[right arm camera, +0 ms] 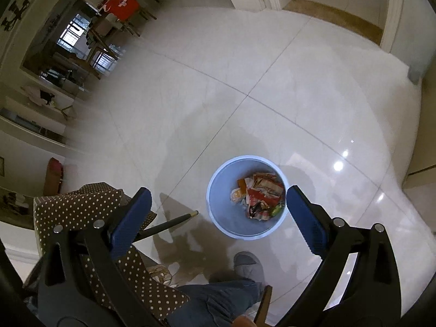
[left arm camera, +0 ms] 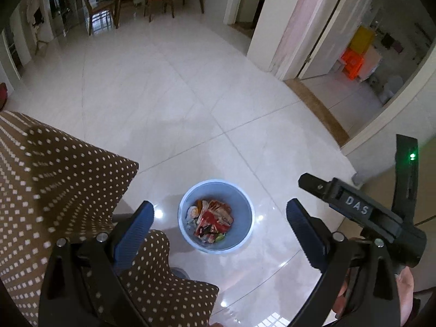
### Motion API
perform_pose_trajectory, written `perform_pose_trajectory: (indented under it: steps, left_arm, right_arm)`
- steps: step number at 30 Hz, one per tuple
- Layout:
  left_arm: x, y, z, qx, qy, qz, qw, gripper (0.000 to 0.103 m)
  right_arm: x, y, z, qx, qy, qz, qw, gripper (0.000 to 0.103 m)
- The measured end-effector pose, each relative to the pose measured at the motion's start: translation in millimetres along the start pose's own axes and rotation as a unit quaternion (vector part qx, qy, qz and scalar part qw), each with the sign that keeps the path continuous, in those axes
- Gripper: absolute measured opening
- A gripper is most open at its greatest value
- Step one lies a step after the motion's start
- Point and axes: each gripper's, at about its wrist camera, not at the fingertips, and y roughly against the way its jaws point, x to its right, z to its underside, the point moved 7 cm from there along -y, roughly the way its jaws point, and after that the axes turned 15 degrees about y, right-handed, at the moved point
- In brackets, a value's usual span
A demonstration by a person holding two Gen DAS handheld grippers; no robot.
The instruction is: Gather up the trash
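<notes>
blue bin (left arm camera: pixel 246 234) on the floor holds crumpled wrappers (left arm camera: pixel 214 222).

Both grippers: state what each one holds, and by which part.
Nothing is held. The left gripper and right gripper both stand open and empty above the blue bin, where the wrappers already lie.

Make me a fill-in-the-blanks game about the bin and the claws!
1. The round bin on the floor is coloured ____.
2. Both the left claw and the right claw have jaws that are ____.
3. The brown cloth is covered in white ____.
4. The bin holds crumpled ____.

Missing words: blue; open; dots; trash
</notes>
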Motion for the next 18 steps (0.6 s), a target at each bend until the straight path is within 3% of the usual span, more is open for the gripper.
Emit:
perform_pose_trajectory:
  steps: [12,18]
  left_arm:
    - [-14,118,-4,0.101,-0.032,0.002,0.9943,0.096]
    - [-29,194,-1,0.191,-0.066,-0.027,0.9790,0.096]
  right_arm:
    - [-65,94,-2,0.075,0.075,0.029,0.994,0.097]
    - [-117,148,-1,0.123,0.127,0.032,0.984,0.097]
